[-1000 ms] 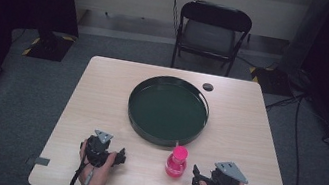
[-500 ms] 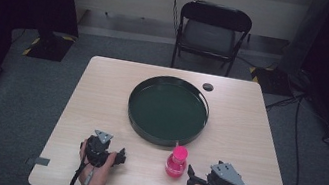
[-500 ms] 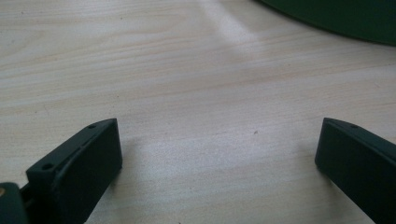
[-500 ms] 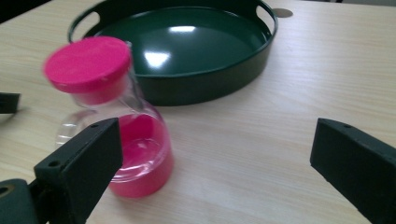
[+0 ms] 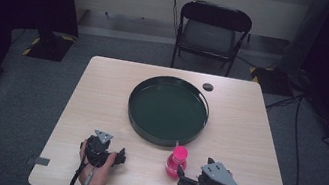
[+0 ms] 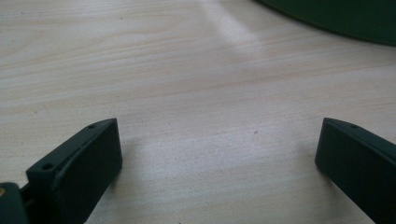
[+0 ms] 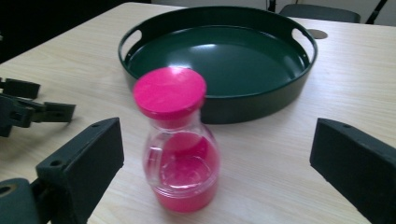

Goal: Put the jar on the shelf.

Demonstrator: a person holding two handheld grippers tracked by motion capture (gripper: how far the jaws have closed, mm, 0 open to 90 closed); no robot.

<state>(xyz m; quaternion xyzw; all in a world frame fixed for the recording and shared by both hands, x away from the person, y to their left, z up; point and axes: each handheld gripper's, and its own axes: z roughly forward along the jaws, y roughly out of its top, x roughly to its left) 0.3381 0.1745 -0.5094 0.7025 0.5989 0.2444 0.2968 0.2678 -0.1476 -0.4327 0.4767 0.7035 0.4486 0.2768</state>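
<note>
A clear bottle with pink liquid and a pink cap [image 5: 176, 161] stands upright on the table just in front of a round dark green tray [image 5: 130, 107]. My right gripper [image 5: 181, 179] lies low at the near edge, right of the bottle, and points at it. Seen from the right gripper view, the bottle [image 7: 180, 144] stands just ahead of and between the jaws of the open right gripper [image 7: 215, 135], left of centre and untouched. My left gripper [image 5: 118, 157] rests at the near left. In its own view the left gripper [image 6: 217, 140] is open over bare wood.
The tray [image 7: 261, 105] holds nothing and has two handle slots in its wall; its edge [image 6: 345, 23] is at the upper right of the left gripper view. A small black disc [image 5: 208, 86] lies behind the tray. A folding chair [image 5: 213, 32] stands beyond the table.
My right gripper has shifted slightly left, toward the pink bottle. The left gripper, the bottle and the tray have not moved.
</note>
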